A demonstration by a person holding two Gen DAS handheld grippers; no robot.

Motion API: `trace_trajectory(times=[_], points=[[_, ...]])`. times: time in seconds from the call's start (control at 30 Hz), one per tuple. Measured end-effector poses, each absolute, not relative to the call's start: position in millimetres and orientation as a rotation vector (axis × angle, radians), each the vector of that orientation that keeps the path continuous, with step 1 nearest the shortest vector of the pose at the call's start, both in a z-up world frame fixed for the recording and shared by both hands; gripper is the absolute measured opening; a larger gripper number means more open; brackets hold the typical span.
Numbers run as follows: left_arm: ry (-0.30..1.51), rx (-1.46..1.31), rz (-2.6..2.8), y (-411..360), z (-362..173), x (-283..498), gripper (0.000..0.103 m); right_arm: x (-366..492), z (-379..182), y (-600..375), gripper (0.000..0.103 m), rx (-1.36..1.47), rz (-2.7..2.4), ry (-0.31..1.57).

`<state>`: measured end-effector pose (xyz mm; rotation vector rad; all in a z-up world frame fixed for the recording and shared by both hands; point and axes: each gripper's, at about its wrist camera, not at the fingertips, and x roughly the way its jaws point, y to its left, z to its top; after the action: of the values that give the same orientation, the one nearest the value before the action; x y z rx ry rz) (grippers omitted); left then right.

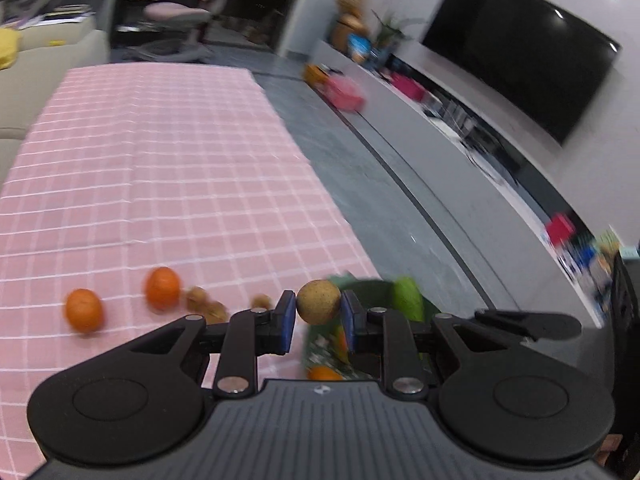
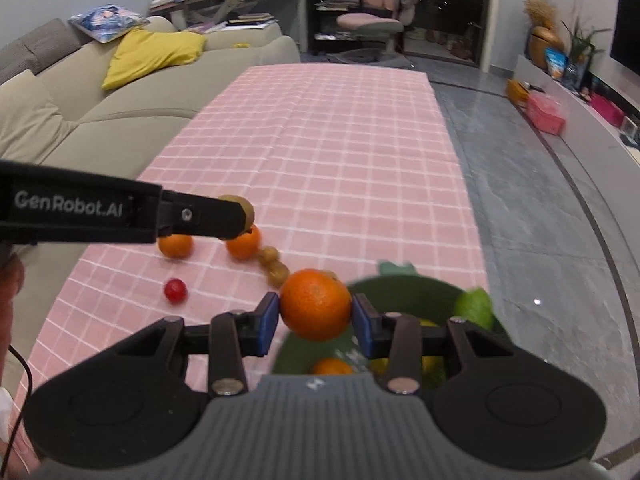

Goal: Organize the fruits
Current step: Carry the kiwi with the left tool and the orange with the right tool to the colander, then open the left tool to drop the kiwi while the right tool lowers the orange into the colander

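Observation:
My left gripper [image 1: 318, 307] is shut on a small tan round fruit [image 1: 318, 301], held above the table near a green bowl [image 1: 372, 292]. My right gripper [image 2: 316, 316] is shut on an orange [image 2: 315, 304] just over the green bowl [image 2: 404, 292], which holds a green fruit [image 2: 474, 307], an orange [image 2: 332, 367] and yellow fruit. In the right wrist view the left gripper [image 2: 240, 216] reaches in from the left with the tan fruit [image 2: 246, 206] at its tip. On the pink checked cloth [image 2: 320, 152] lie two oranges [image 2: 175, 246], several small brown fruits [image 2: 276, 268] and a red one [image 2: 175, 290].
A beige sofa [image 2: 120, 112] with a yellow cushion runs along the table's left side. Grey floor and a low TV bench [image 1: 460, 132] lie to the right. The bowl sits at the table's near right edge. A pink chair [image 2: 376, 12] stands beyond the far end.

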<state>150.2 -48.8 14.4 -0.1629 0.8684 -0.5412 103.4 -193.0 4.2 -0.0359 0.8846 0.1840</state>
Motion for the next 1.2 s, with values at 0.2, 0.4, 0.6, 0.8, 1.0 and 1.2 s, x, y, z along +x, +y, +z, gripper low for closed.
trace_trajectory(times=[0.2,0.4,0.6,0.8,1.0,1.2], points=[[0.968,-0.079,-0.634,-88.2,-6.0,141.9,0.027,91.2,-9.9,-211.4,0.037,-0.041,0.159,0.960],[1.038,0.021,-0.674,-108.4,-28.1,134.1,0.027,85.4,-27.0,-231.1,0.037,0.033,0.123,1.027],[1.109,0.058,-0.635,-110.9,-47.2,140.7,0.027,85.5,-37.1,-227.3,0.037,0.006,0.126,1.062],[1.193,0.000,-0.589,-105.9,-61.9,152.2,0.027,89.0,-35.5,-225.7,0.037,-0.023,0.128,1.066],[1.196,0.030,-0.591,-112.4,-62.8,154.3,0.027,90.2,-36.1,-227.1,0.037,-0.033,0.108,1.072],[1.198,0.011,-0.595,-109.8,-62.3,154.5,0.037,91.0,-36.4,-226.6,0.037,-0.040,0.102,1.073]])
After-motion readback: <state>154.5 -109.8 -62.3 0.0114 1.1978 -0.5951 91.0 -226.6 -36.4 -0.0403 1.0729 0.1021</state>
